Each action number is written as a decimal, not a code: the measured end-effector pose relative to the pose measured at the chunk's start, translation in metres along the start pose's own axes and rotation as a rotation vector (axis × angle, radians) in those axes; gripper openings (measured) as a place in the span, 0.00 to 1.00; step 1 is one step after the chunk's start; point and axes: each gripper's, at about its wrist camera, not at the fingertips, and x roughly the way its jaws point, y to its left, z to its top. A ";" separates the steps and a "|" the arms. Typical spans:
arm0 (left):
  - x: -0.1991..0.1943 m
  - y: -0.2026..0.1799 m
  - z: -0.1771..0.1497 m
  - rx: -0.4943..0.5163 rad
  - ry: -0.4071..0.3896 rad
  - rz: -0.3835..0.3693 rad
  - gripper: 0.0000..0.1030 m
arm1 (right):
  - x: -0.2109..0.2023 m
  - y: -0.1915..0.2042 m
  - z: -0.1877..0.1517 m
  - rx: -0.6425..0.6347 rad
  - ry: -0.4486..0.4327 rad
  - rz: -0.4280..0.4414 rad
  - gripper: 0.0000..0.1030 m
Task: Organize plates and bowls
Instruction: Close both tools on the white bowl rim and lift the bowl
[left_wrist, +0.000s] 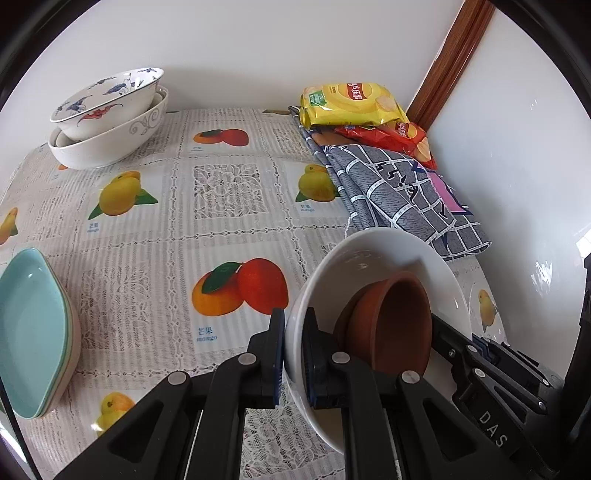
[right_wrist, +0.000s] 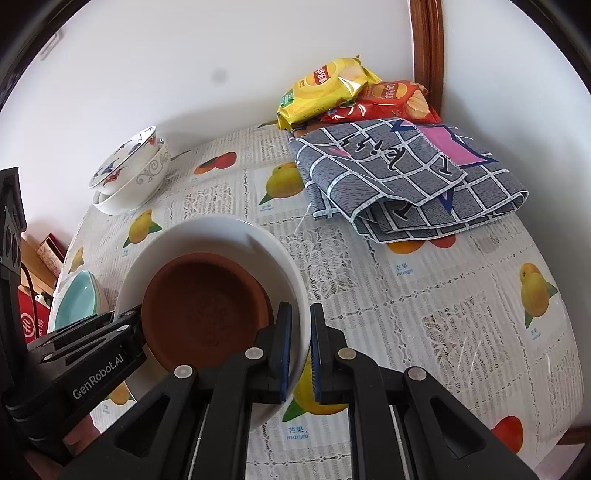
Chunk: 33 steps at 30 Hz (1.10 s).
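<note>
- The table (left_wrist: 147, 236), under a lace-pattern cloth printed with mangoes, fills both views and meets the white wall at 12 o'clock.
- A folded grey checked cloth (right_wrist: 402, 177) lies at about 1 o'clock in the right wrist view, its far end under the snack bags.
- The white bowl (left_wrist: 373, 254) sits near the bottom of both views, tilted and held by both grippers, one on each side of its rim.
- The left gripper (left_wrist: 293, 354) is drawn narrow on the bowl's rim at 6 o'clock in its own view, one finger outside the wall and one inside.
- The right gripper (right_wrist: 300, 345) is likewise narrow, pinching the opposite rim with the white wall between its blue pads (right_wrist: 283, 354).
- A brown clay dish (right_wrist: 205, 308) lies inside the white bowl, leaning against its inner wall.
- A stack of bowls (left_wrist: 107, 118) stands at 10 o'clock by the wall: a flower-painted bowl tilted in a white one with grey scrolls.
- Pale blue dishes (left_wrist: 33, 325), nested together, rest at 9 o'clock in the left wrist view, well apart from the white bowl.
- A yellow chip bag (left_wrist: 351, 103) lies on top of a red chip bag (left_wrist: 399, 140) at 1 o'clock in the corner.
</note>
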 end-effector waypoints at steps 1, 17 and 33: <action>-0.003 0.002 0.000 -0.005 -0.004 0.002 0.09 | -0.002 0.003 0.000 -0.004 -0.004 0.002 0.09; -0.048 0.045 0.004 -0.043 -0.072 0.016 0.09 | -0.023 0.059 0.003 -0.070 -0.048 0.032 0.09; -0.073 0.085 0.004 -0.082 -0.105 0.043 0.09 | -0.024 0.106 0.004 -0.112 -0.056 0.071 0.09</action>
